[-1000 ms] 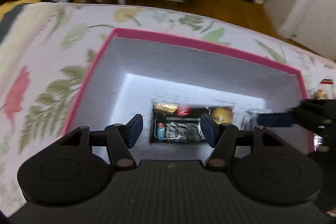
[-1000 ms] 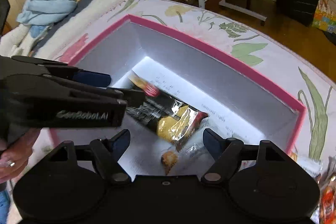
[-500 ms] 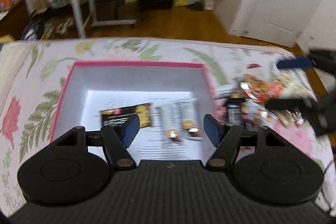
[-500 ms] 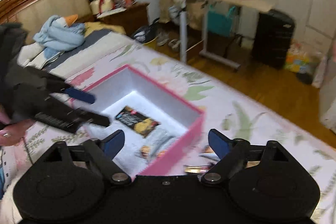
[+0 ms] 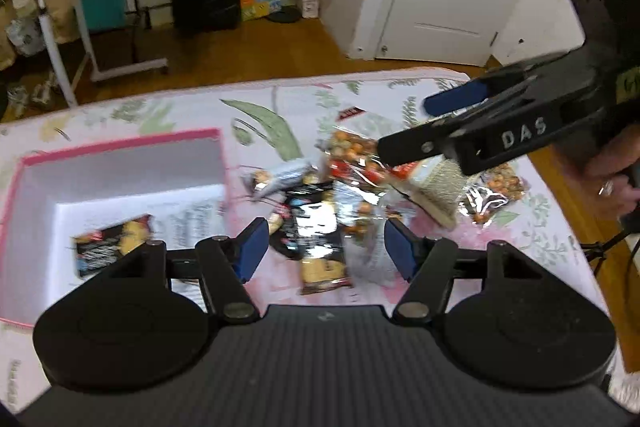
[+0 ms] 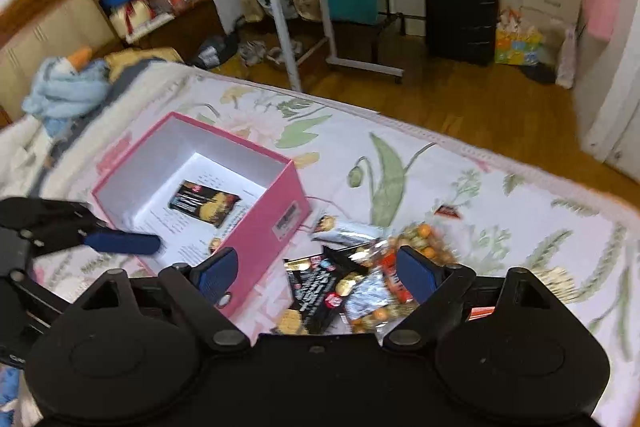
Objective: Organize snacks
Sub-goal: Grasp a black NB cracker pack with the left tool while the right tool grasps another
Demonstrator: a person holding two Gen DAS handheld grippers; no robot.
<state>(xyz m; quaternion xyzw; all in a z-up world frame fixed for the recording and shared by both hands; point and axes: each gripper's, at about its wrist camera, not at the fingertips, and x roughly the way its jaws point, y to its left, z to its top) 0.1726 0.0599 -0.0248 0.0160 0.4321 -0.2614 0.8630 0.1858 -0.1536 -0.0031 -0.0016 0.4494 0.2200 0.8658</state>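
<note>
Both grippers, left gripper [image 5: 326,249] and right gripper [image 6: 318,271], hover with fingers apart, closing slightly and holding nothing, above shiny crinkled snack packets [image 6: 348,287] beside an open pink cardboard box [image 6: 280,223] on the floral bed [image 6: 460,187].

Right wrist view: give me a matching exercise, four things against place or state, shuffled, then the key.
Things
1. black and yellow packet
2. pink box
3. black suitcase
4. right gripper

Place or state
A. standing on the wooden floor
B. jaws apart, nothing between the pads
C. lying on the box's white bottom
D. open-topped, on the floral bedspread, left of the snack pile

Pairs: 1-C, 2-D, 3-A, 4-B
</note>
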